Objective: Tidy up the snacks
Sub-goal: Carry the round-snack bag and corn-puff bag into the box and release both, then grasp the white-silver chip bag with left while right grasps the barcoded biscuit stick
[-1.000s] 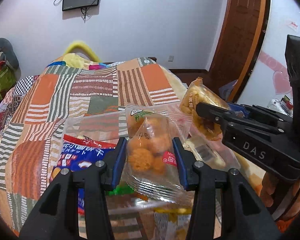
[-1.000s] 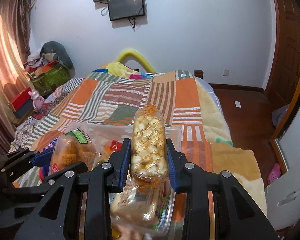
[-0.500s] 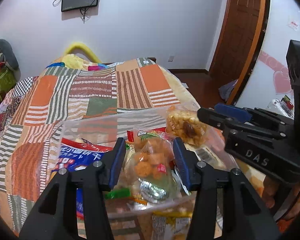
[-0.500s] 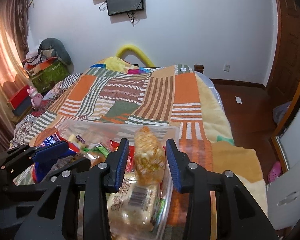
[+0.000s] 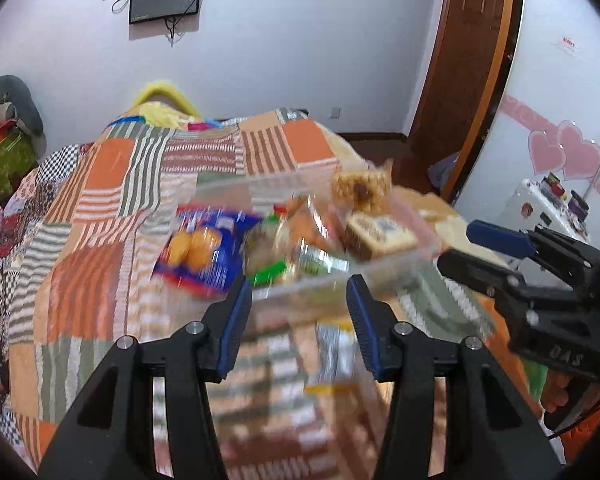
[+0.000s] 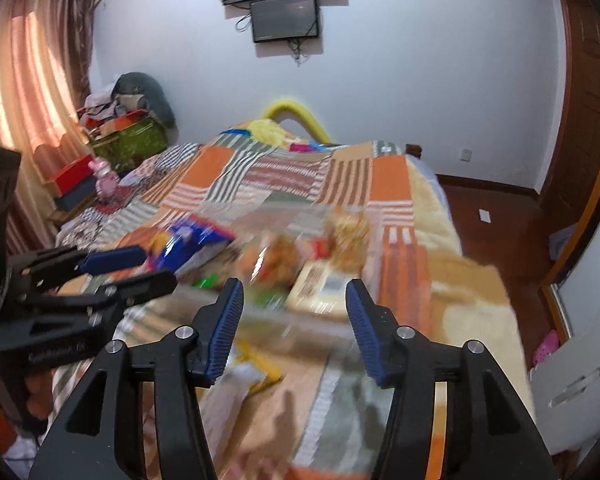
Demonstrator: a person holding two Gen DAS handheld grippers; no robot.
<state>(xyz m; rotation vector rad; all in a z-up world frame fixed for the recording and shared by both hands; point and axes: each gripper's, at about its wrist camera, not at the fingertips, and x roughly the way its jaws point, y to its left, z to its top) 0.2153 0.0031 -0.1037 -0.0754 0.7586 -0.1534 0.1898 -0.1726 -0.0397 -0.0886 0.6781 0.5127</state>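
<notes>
Though snack labels (image 5: 208, 248) blur, "DAS" (image 5: 562, 356) reads.

Left gripper (image 5: 299, 299) jaws empty; right gripper (image 6: 295, 303) jaws opening

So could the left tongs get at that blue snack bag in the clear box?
Probably yes. The left tongs stand open and empty, the blue snack bag lies uncovered on top in the lidless clear box, nothing between.

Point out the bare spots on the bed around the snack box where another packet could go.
The patchwork blanket is bare left of the clear box and beyond it toward the yellow pillow. The box itself is crowded with packets. Loose wrappers lie in front of it, near both open grippers; blur hides detail there.
</notes>
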